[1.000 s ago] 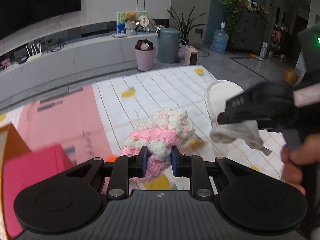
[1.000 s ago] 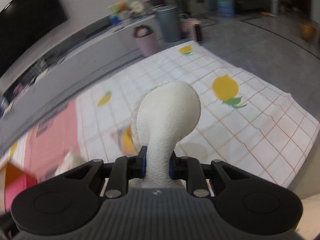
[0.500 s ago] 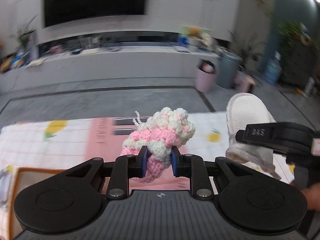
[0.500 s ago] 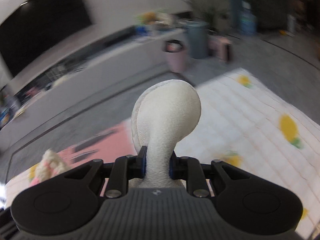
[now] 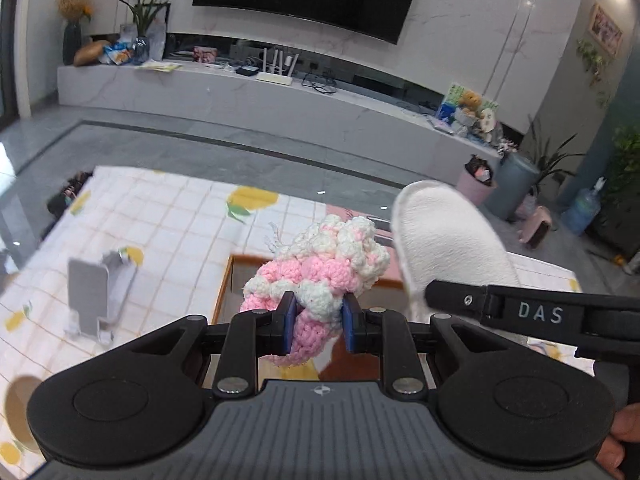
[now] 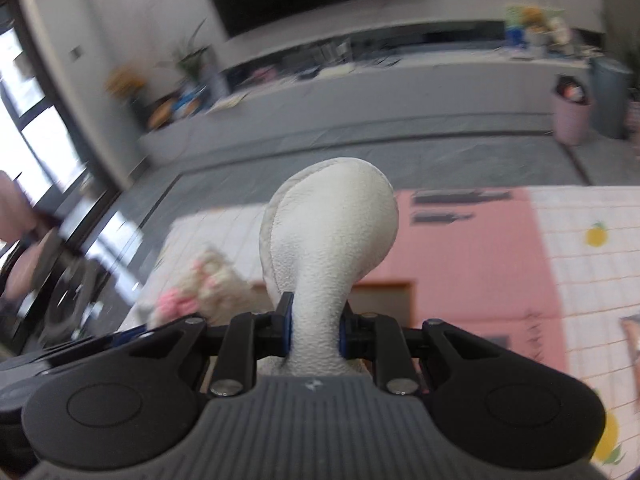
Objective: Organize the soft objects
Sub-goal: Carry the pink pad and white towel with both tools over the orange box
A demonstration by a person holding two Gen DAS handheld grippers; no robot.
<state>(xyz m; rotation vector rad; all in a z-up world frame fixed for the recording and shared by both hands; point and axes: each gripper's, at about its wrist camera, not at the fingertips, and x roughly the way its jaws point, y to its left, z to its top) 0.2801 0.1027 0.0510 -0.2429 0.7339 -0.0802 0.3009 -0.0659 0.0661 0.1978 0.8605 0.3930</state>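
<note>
Above the orange box (image 5: 228,280), the left gripper (image 5: 316,322) is pinching a crocheted toy (image 5: 320,268); the right gripper (image 6: 316,326) is clamping what looks like a white slipper (image 6: 332,224).

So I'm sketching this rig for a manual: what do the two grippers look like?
Both are black plastic with ribbed grey bodies, round side discs, silver screws and blue finger pads. The right gripper carries white "DAS" lettering on its side; the left gripper shows a small round logo.

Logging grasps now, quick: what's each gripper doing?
Left gripper: shut on the pink-and-white crochet piece.
Right gripper: shut on the white slipper.
</note>
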